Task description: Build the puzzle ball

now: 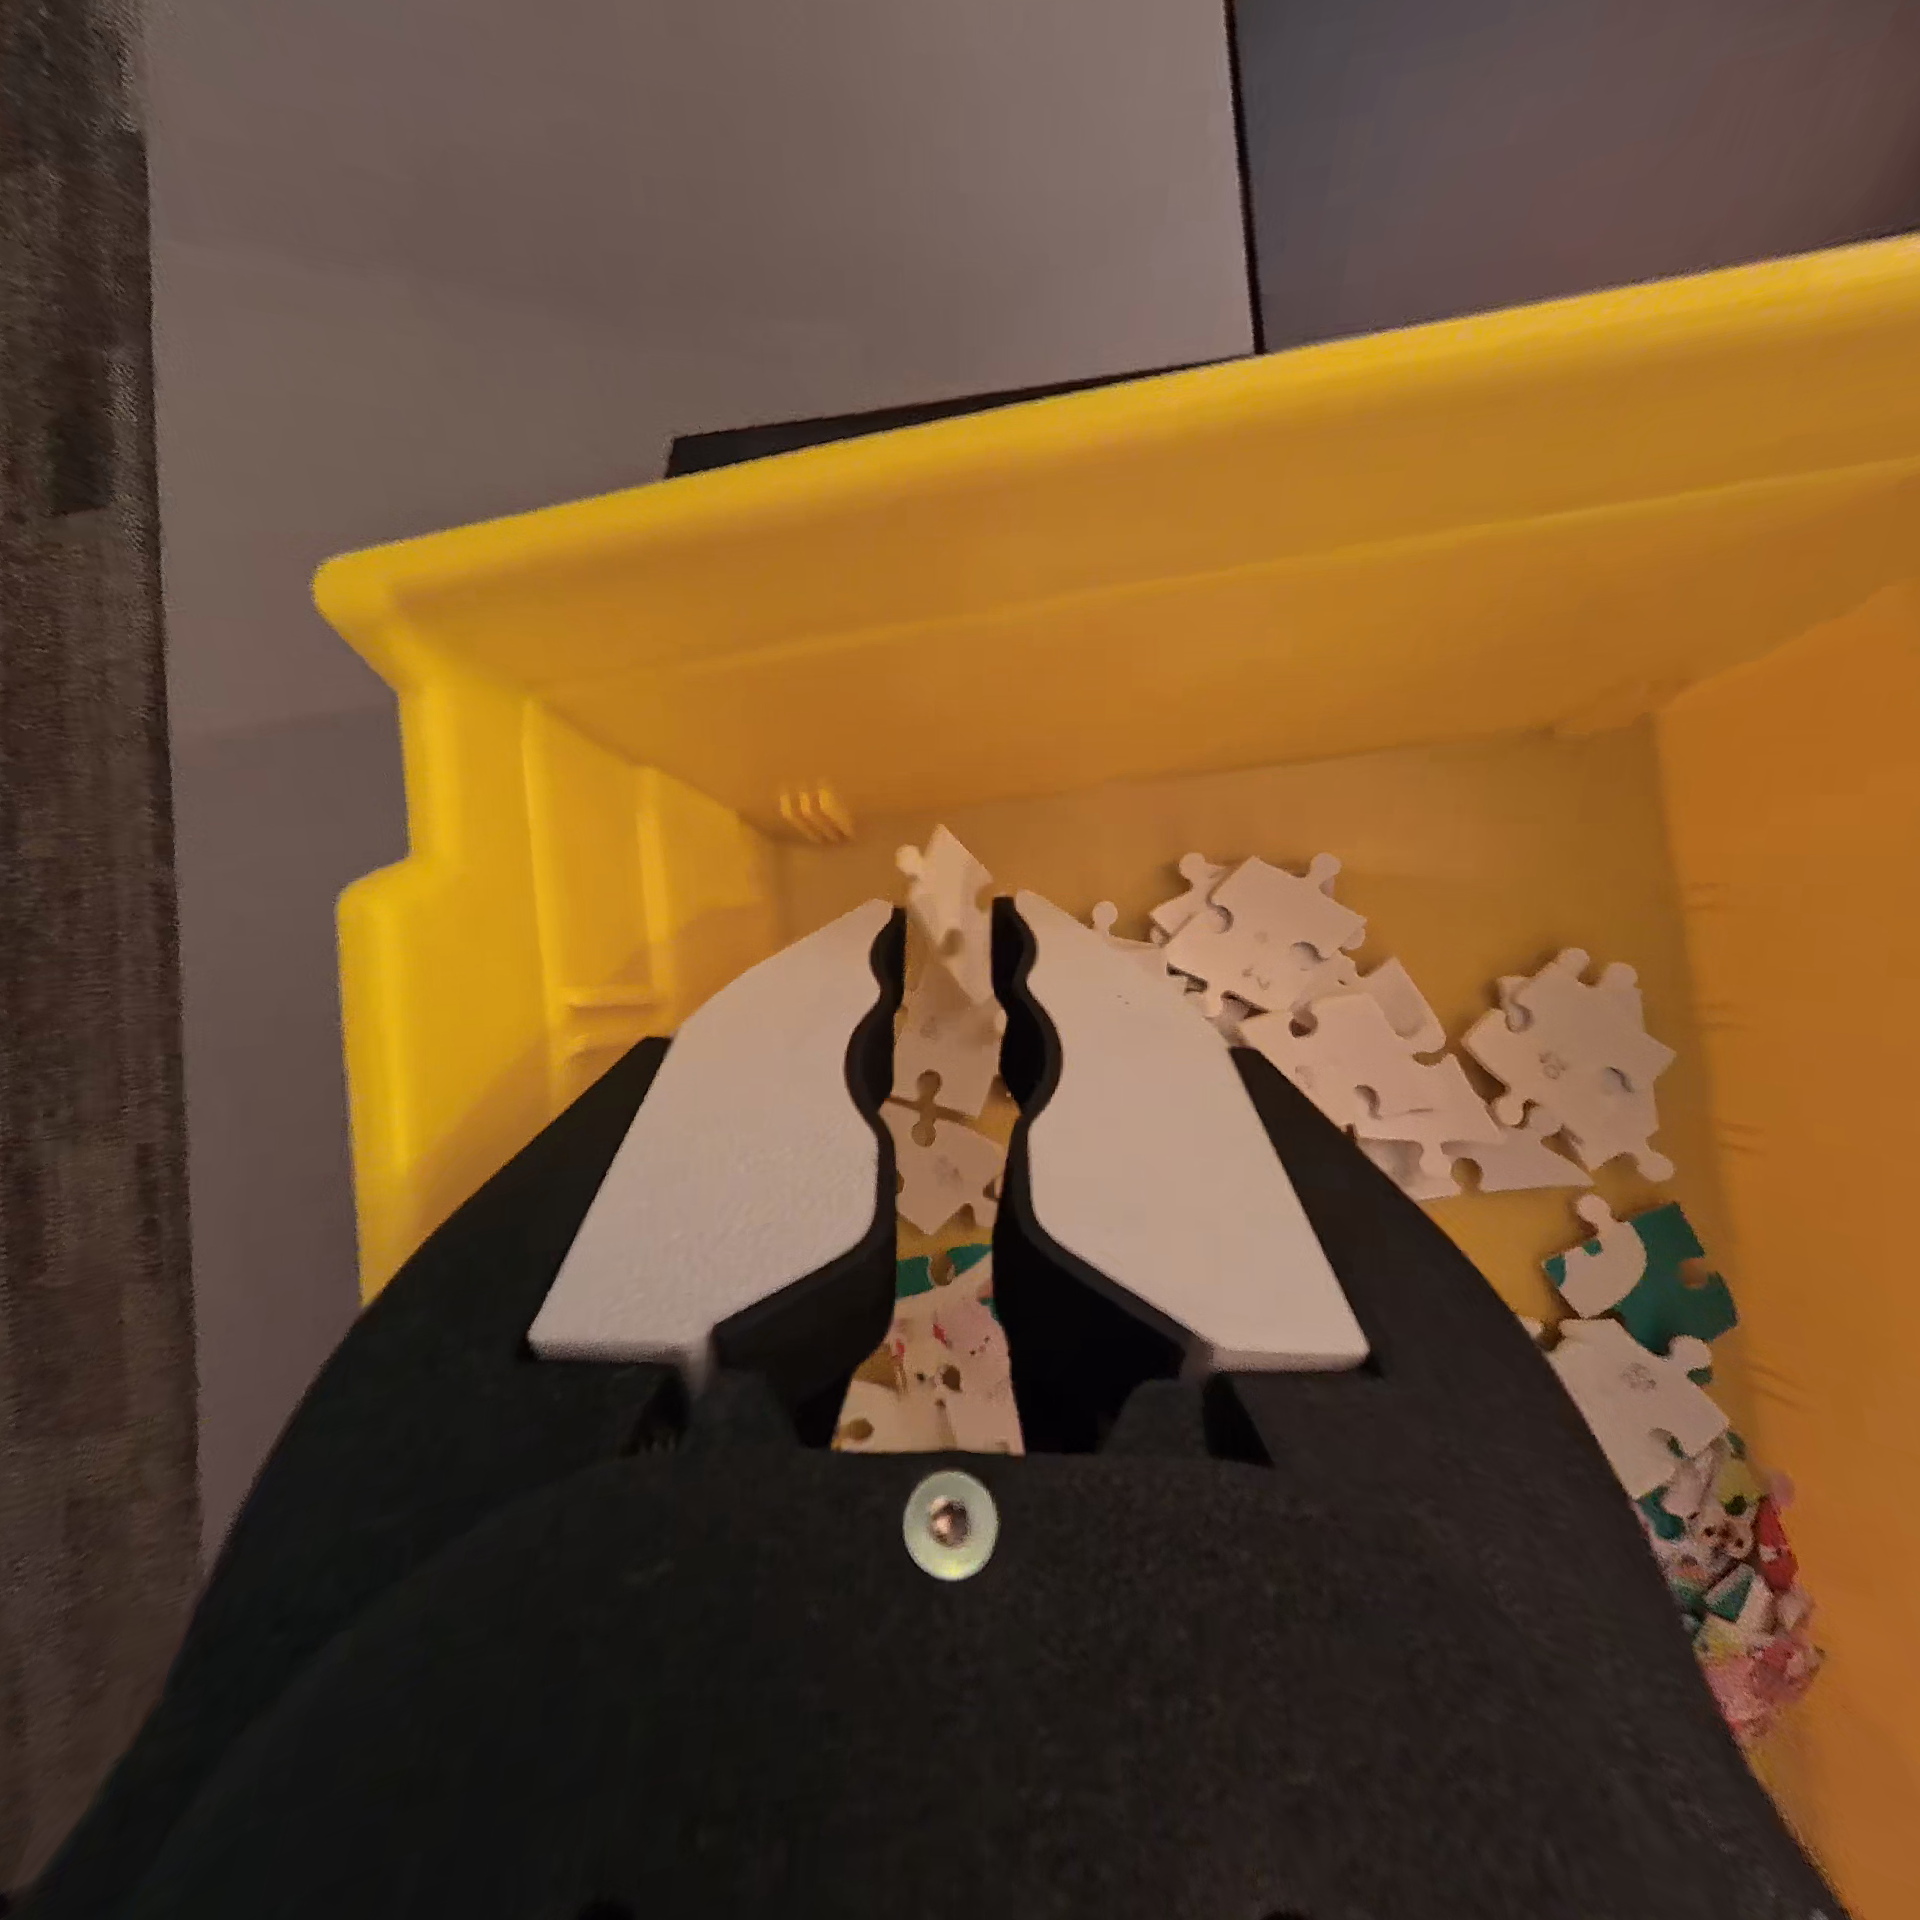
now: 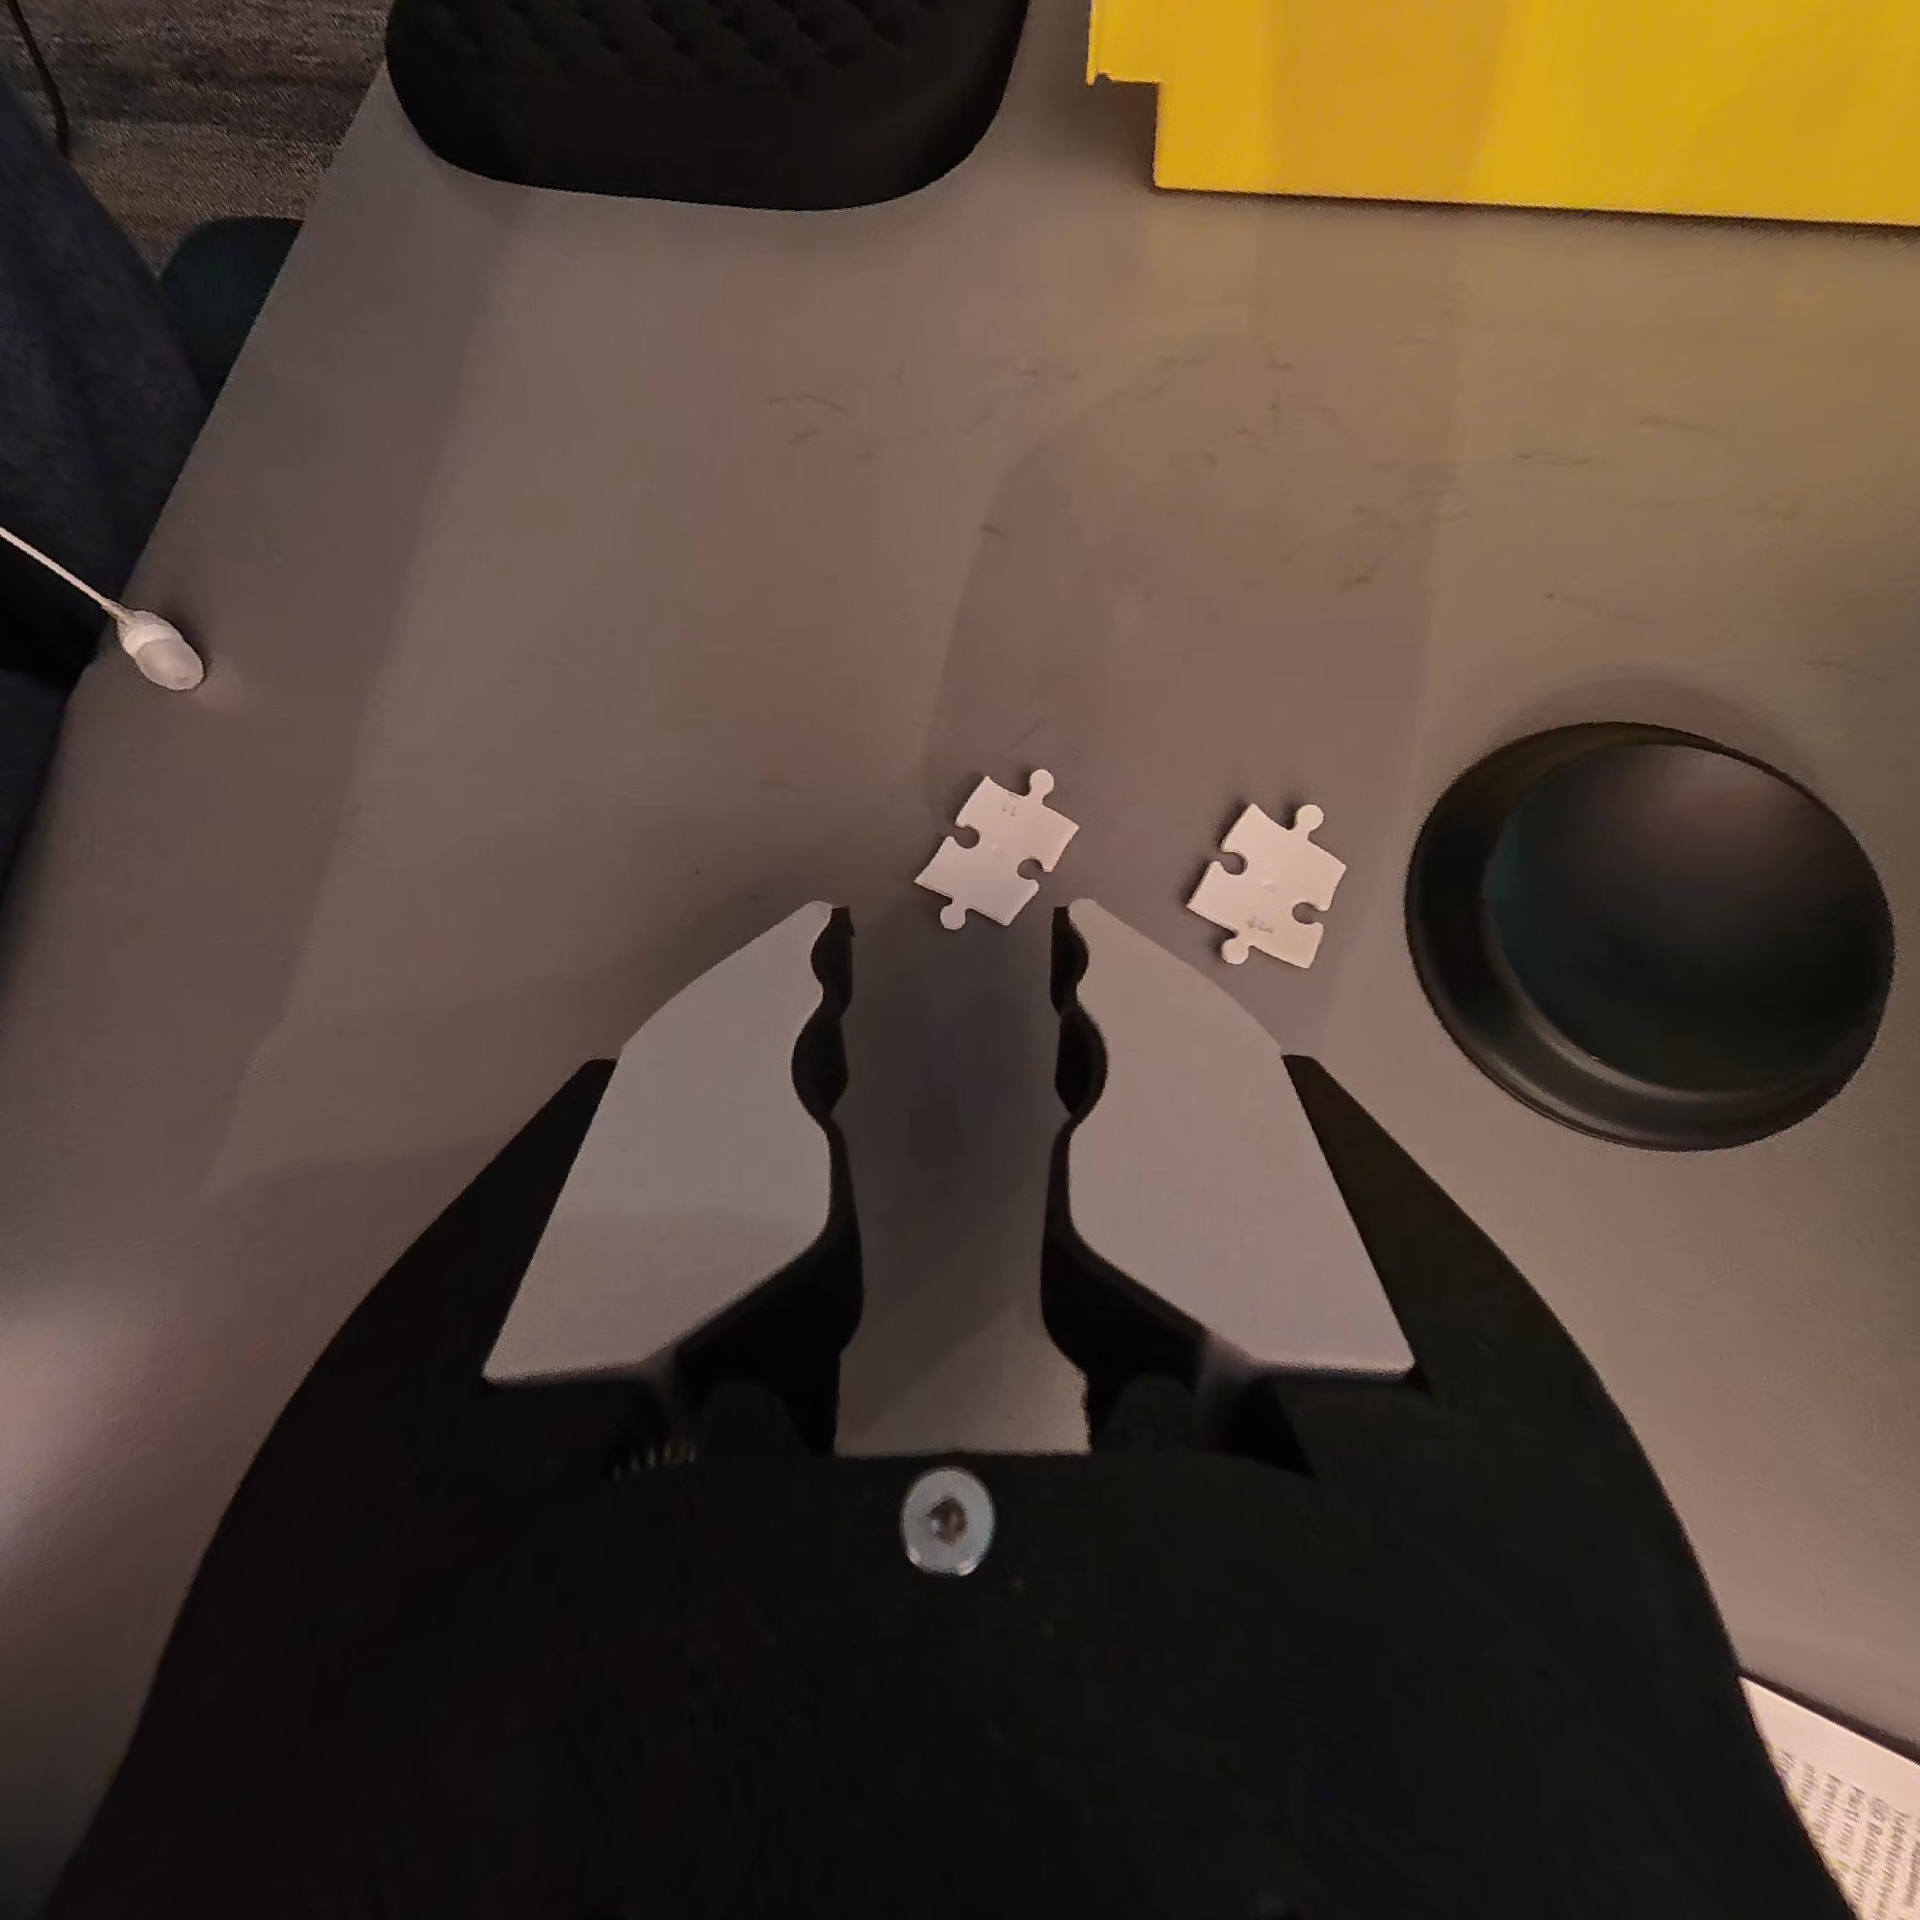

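Left tongs (image 1: pixel 943 914), black frame with white scalloped pads, reach into the glossy yellow plastic bin (image 1: pixel 1143 582), narrowed onto one upright pale cardboard puzzle piece (image 1: pixel 951 894) held at the tips. Loose pieces (image 1: pixel 1382 1049), mostly blank side up, lie heaped on the bin floor. Right tongs (image 2: pixel 951 920) hover over the matte grey desk (image 2: pixel 623 623), parted and empty; two flat white pieces (image 2: pixel 1000 849) (image 2: pixel 1270 883) lie just ahead, beside a round black grommet hole (image 2: pixel 1652 935).

Glossy yellow plastic bin (image 1: pixel 1039 623), matt grey tabletop (image 2: pixel 727 520)
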Demonstrator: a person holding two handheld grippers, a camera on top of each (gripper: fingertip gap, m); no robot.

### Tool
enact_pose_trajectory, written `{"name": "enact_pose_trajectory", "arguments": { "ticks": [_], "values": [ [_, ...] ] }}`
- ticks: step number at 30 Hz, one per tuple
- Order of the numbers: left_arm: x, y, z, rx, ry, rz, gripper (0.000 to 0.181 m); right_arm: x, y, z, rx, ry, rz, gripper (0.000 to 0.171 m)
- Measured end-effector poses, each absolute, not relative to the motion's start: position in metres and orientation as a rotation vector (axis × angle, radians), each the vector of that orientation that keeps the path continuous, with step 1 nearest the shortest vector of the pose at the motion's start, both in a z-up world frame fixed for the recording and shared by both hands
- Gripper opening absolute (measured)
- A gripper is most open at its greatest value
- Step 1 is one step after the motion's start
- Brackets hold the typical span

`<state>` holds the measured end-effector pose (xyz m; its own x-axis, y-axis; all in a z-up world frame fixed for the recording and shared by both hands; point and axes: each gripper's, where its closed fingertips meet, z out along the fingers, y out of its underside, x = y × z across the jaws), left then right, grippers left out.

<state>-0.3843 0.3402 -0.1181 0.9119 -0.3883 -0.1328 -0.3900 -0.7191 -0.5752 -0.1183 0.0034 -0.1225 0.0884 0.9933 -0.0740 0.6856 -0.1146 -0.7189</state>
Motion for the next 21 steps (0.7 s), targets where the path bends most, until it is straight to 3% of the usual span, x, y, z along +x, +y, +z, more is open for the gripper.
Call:
{"name": "enact_pose_trajectory", "arguments": {
  "ticks": [6,13,21],
  "values": [
    [-0.384,0.333,-0.102,-2.368,0.659,0.134,0.018,-0.119,0.002,-0.123,-1.858,-1.656,0.781,0.038],
    [-0.331,0.303,-0.102,-2.399,0.968,-0.296,0.021,-0.119,0.001,-0.123,-1.860,-1.663,0.786,0.038],
    [-0.358,0.290,-0.121,-2.402,1.468,-0.071,0.028,-0.118,0.000,-0.124,-1.866,-1.667,0.797,0.038]
  ]
}}
